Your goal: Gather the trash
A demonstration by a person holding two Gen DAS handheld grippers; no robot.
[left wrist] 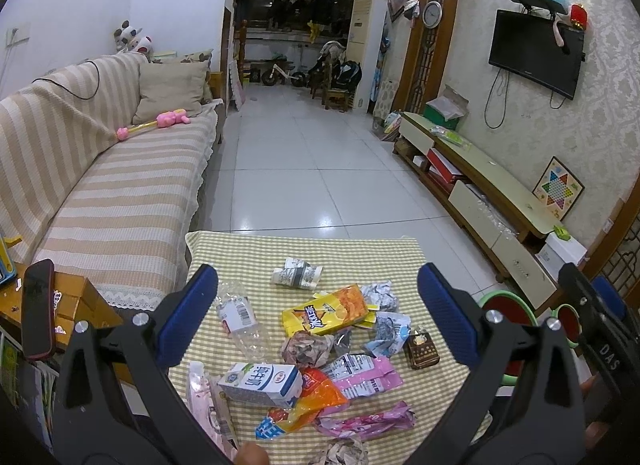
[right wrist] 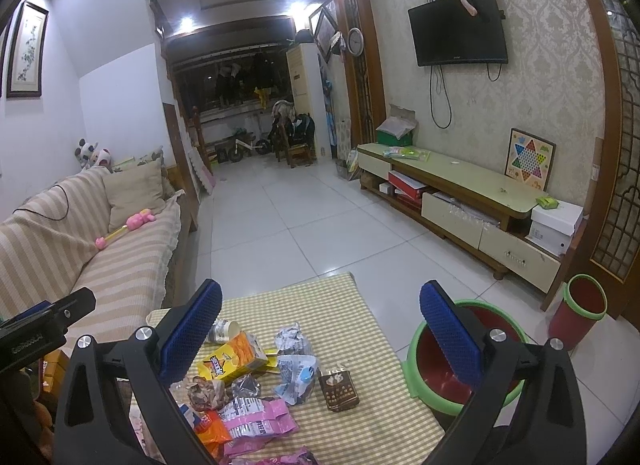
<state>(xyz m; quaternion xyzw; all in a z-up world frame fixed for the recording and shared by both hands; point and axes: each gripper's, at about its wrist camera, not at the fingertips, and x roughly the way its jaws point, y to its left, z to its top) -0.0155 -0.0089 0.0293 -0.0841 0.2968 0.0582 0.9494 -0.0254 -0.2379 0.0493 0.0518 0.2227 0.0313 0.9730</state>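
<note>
Left wrist view: left gripper point(left wrist: 318, 281) hangs spread wide over a checked table point(left wrist: 360, 253), gripping nothing. Below lie a bottle point(left wrist: 240, 321), milk carton point(left wrist: 262, 383), yellow box point(left wrist: 326, 313) and pink wrapper point(left wrist: 366, 379). Right gripper point(right wrist: 320, 301) gapes empty too; a green bin point(right wrist: 420, 345) stands just beside the table.

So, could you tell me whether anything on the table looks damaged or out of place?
Nearly everything is litter. The clear plastic bottle lies flattened on its side, the paper cup is tipped over, and several paper balls are crumpled among torn wrappers. The milk carton lies on its side. Both bins stand upright beside the table.
</note>
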